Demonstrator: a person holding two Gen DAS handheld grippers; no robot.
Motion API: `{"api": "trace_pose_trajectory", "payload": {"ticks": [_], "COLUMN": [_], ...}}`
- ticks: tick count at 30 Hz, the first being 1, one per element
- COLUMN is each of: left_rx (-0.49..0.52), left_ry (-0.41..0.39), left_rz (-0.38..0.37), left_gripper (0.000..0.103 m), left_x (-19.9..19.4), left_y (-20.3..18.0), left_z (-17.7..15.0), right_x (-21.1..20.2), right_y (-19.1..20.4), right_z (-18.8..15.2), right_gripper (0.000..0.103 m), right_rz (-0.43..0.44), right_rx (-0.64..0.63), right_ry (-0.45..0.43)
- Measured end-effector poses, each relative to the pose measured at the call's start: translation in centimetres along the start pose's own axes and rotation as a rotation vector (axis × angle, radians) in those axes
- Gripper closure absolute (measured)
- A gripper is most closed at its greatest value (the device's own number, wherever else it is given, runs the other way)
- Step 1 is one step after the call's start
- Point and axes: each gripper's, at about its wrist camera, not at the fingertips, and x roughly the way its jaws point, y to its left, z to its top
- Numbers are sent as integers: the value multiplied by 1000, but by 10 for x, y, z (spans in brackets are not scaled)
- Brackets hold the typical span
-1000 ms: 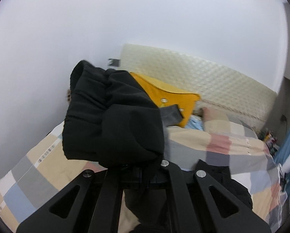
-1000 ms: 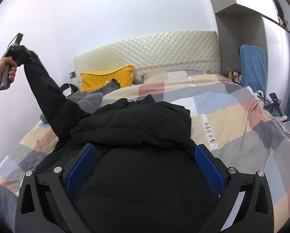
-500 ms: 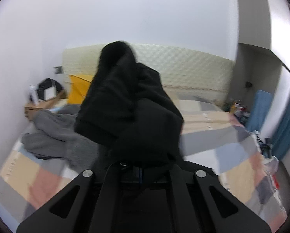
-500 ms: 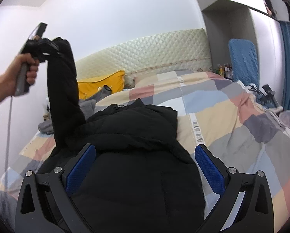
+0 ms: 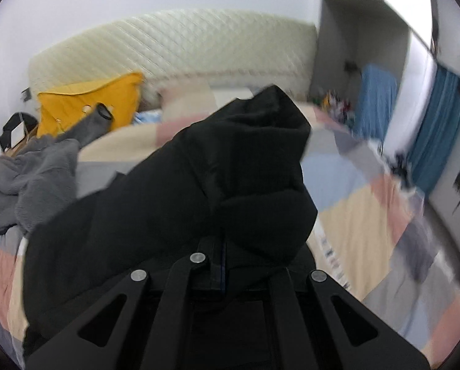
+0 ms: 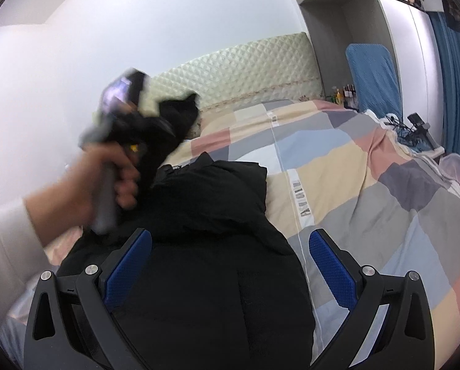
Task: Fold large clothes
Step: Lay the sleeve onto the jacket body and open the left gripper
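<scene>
A large black jacket [image 6: 205, 246] lies on the patchwork duvet [image 6: 347, 166]. My left gripper [image 5: 220, 262] is shut on the jacket's sleeve [image 5: 254, 160], whose cuff bunches up in front of the camera. In the right wrist view a hand [image 6: 112, 172] carries that left gripper [image 6: 165, 123], blurred, above the jacket's left shoulder, with the sleeve [image 6: 180, 114] trailing from it. My right gripper [image 6: 230, 262] hangs open over the jacket's body. Its blue pads [image 6: 128, 265] stand wide apart with only the jacket's surface below them.
A grey garment [image 5: 32, 172] lies crumpled at the bed's left side, below a yellow pillow [image 5: 88, 104] and the quilted headboard [image 5: 183, 49]. A blue-covered chair [image 6: 375, 74], cables and a blue curtain [image 6: 455, 61] stand to the right of the bed.
The left gripper swung the sleeve from far out on the left, up and over toward the jacket's body, and came lower. The right gripper stayed open over the jacket, shifting slightly.
</scene>
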Motion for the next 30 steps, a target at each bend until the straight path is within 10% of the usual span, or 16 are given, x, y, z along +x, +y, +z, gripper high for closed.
{"api": "trace_pose_trajectory", "payload": {"ticks": [7,20,23,26,30], "left_rx": [213,149,135,118,116], "left_ry": [65,129,129,125,74], "left_rz": [103,57,8,-30,-38], "left_gripper": [101,93,74,17,8], "left_x": [69,93,80,60,22], "left_y": [-49,-43,-40,-36,-20], "left_z": [-54,-65,-63,-61,-54], "right_x": [9,46,46,46,45], "right_y": [-15,-23,-19,-16,-12], "right_z": [-2,-10,-10,-11,-11], "right_gripper": [0,0,0,0,0], "right_rz": [-5,-33,-44,-56,-67], "right_rx": [51,51,29,16,3], "right_ry": [5,83,74,75,74]}}
